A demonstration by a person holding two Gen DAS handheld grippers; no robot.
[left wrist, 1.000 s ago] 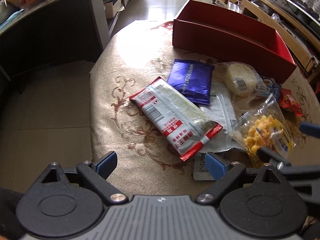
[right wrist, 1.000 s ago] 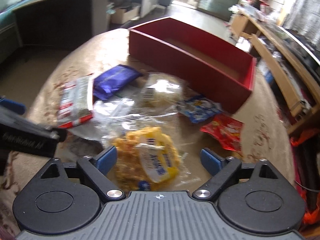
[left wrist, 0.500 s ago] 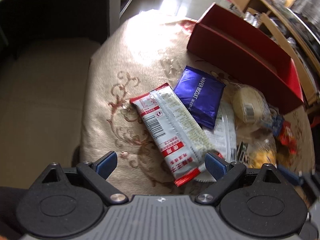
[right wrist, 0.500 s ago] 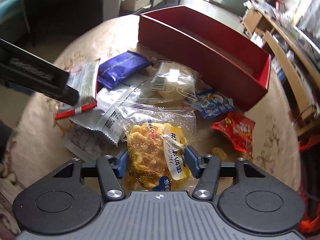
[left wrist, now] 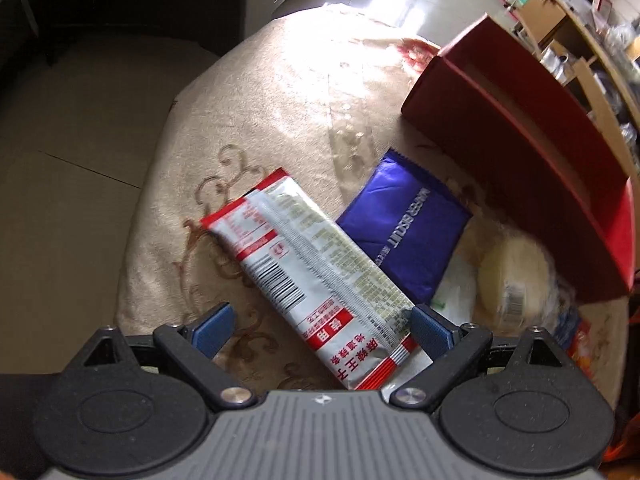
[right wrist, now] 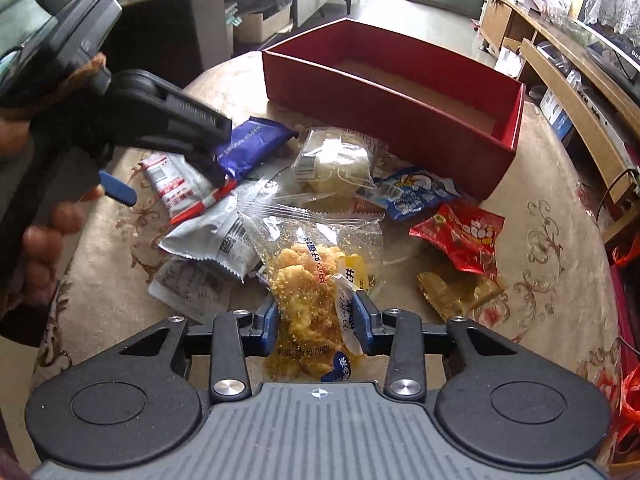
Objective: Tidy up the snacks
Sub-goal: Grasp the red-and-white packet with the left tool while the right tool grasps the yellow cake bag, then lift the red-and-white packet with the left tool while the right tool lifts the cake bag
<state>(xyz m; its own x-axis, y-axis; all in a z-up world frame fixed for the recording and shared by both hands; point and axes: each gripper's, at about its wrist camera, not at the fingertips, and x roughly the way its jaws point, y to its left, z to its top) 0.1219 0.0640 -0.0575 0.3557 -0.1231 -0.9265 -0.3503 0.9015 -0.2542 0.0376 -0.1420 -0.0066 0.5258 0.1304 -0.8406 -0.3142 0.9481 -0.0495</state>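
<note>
Snacks [right wrist: 336, 168] scattered on table [right wrist: 560, 280] before red box [right wrist: 400, 108]. Yellow cake bag [right wrist: 316, 288] pinched tight by right gripper [right wrist: 316, 318]. Left gripper [left wrist: 320, 326] wide open over long red-white packet [left wrist: 312, 280], not touching.

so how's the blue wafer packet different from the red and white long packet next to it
The blue wafer packet is plain dark blue with a single line of white print; the red and white packet is silvery white with red ends, a barcode and dense text. The blue one is short and broad, the red and white one long and narrow. The red and white packet lies between the open left gripper's fingers; the blue one lies beyond them. Both lie flat on the tablecloth.
</note>
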